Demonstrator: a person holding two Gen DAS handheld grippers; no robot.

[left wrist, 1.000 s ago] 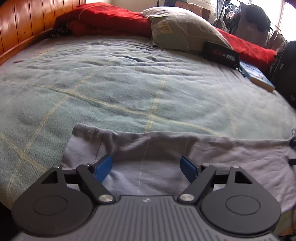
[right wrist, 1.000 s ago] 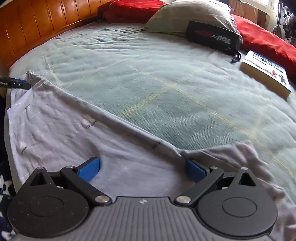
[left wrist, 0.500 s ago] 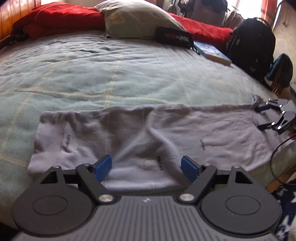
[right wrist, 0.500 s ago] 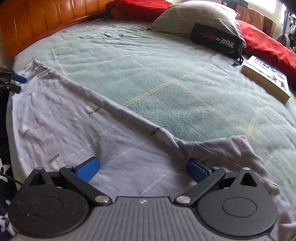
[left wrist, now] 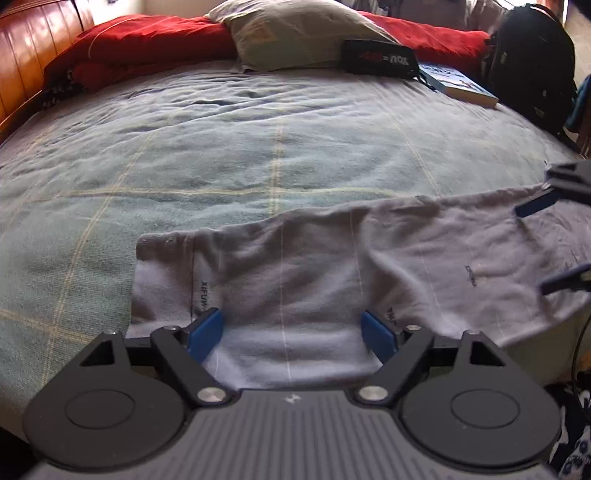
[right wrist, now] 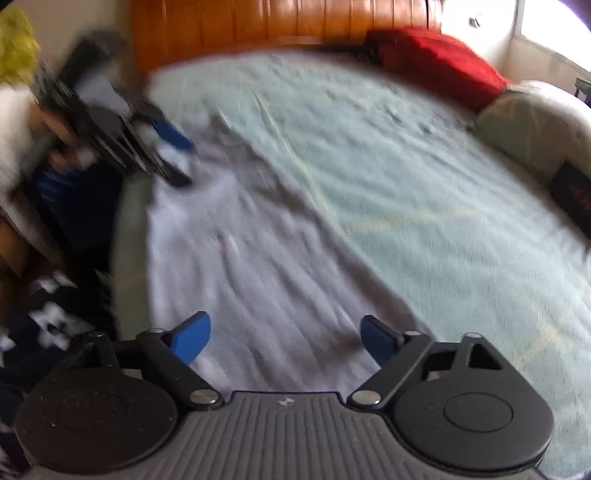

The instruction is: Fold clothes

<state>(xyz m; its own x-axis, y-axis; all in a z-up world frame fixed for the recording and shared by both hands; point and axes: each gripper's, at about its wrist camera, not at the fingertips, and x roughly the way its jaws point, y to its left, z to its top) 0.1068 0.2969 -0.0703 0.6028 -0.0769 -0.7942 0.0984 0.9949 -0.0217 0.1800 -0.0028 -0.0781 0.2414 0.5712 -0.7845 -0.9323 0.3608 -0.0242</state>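
- The right wrist view is smeared by motion; the left gripper (right wrist: 173, 155) and the hand behind it are only a dark blur.
- The grey garment (left wrist: 295, 280) runs under both gripper bodies, its near hem hidden.
- The backpack (left wrist: 532, 62) is cut off at the frame's edge.

We have the wide middle of the bedspread (left wrist: 258, 147) bare ahead of us, open to pass over. At its far end a pillow (left wrist: 295, 33), a black case (left wrist: 380, 57) and a book (left wrist: 461, 86) block the way, with a red blanket (left wrist: 147, 40) behind. A wooden headboard (left wrist: 22, 66) walls one side, and a black backpack (left wrist: 532, 66) stands beside the other edge.
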